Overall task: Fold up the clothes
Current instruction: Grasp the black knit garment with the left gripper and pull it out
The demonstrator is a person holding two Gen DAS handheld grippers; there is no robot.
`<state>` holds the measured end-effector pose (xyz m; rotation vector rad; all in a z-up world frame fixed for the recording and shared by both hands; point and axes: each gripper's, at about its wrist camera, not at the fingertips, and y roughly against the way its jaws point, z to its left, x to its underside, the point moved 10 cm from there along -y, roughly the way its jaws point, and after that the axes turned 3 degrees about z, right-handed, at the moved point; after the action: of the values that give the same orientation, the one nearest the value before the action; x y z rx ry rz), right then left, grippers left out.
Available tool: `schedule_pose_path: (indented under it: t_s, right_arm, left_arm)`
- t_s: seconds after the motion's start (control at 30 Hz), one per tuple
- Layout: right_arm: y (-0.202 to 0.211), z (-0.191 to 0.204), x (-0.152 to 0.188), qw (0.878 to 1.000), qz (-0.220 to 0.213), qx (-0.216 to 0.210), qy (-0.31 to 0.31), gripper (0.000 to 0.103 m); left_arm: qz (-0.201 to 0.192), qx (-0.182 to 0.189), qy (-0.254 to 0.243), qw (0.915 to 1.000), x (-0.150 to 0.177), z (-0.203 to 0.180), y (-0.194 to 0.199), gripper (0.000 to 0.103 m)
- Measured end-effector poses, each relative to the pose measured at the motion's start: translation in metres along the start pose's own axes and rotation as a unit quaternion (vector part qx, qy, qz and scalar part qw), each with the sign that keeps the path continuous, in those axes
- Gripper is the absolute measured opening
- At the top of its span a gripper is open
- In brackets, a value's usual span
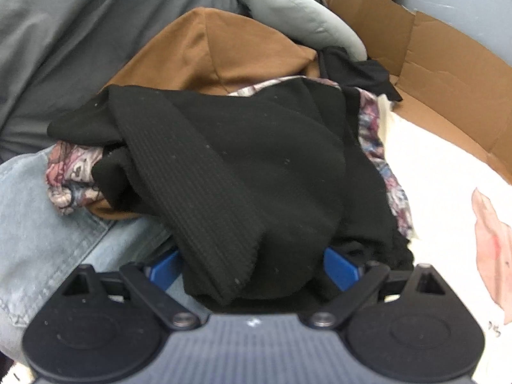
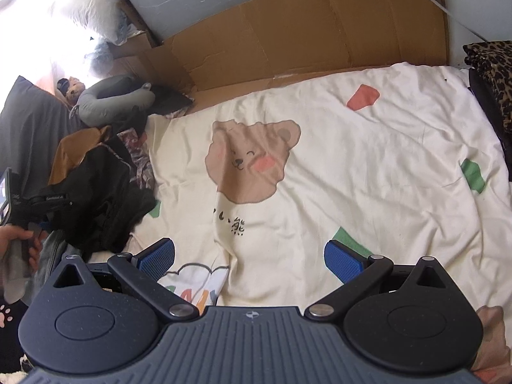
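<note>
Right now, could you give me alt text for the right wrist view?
The open right gripper hovers, holding nothing, over a cream bear-print bedsheet. At far left, the left gripper reaches into a pile of dark clothes; flattened cardboard lies behind.

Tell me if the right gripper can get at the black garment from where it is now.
Probably not yet: the right gripper hangs open over bare bedsheet, and the black garment lies far to its left, by the left gripper.

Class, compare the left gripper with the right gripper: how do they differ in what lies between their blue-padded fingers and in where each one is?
The left gripper has ribbed black knit fabric between its blue pads; the right gripper has nothing between its pads. The left gripper sits at the clothes pile; the right gripper is over bare cream bear-print bedsheet. Both share black linkages and wide-apart blue pads.
</note>
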<state>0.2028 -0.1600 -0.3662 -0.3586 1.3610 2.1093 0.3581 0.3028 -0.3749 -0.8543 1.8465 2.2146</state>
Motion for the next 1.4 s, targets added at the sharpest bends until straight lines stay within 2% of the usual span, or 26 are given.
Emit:
schedule_pose_path:
  t_s: [0.07, 0.13, 0.2, 0.23, 0.3, 0.4, 0.67, 0.9, 1.17, 1.4]
  right_arm:
    - [0.000, 0.001, 0.002, 1.000, 0.000, -0.003, -0.005, 0.102]
    - [0.000, 0.003, 0.004, 1.000, 0.000, -0.008, -0.007, 0.102]
    - [-0.002, 0.006, 0.006, 1.000, 0.002, -0.014, -0.007, 0.102]
    - [-0.003, 0.008, 0.007, 1.000, 0.004, -0.016, -0.006, 0.102]
    - [-0.005, 0.011, 0.006, 1.000, 0.003, -0.019, -0.005, 0.102]
    - [-0.006, 0.015, 0.003, 1.000, 0.000, -0.025, -0.005, 0.102]
    - [-0.011, 0.020, 0.004, 0.999, 0.003, -0.037, -0.010, 0.102]
    - [-0.016, 0.026, 0.011, 0.999, 0.015, -0.050, -0.011, 0.102]
    - [-0.015, 0.031, 0.009, 0.997, 0.018, -0.070, -0.029, 0.102]
    - [-0.011, 0.032, 0.002, 0.996, 0.013, -0.082, -0.038, 0.101]
  left_arm:
    - [-0.007, -0.001, 0.001, 1.0000, -0.002, 0.004, -0.005, 0.095]
    - [-0.007, 0.004, 0.011, 0.9999, -0.002, 0.007, -0.011, 0.085]
    - [-0.002, 0.009, 0.018, 0.9998, -0.002, 0.008, -0.014, 0.061]
    - [-0.001, 0.005, 0.012, 0.9999, -0.002, 0.006, -0.013, 0.057]
    - [-0.006, -0.005, -0.003, 1.0000, -0.002, 0.002, -0.008, 0.034]
    - [-0.013, 0.006, -0.002, 0.9999, -0.001, -0.005, 0.003, 0.016]
    - [-0.014, 0.080, -0.011, 0.9966, 0.011, -0.039, 0.039, 0.010]
    - [0.000, 0.148, -0.001, 0.9890, 0.037, -0.078, 0.072, 0.009]
    - [0.006, 0.227, 0.022, 0.9737, 0.054, -0.124, 0.114, 0.009]
    - [0.019, 0.294, 0.058, 0.9539, 0.070, -0.164, 0.142, 0.008]
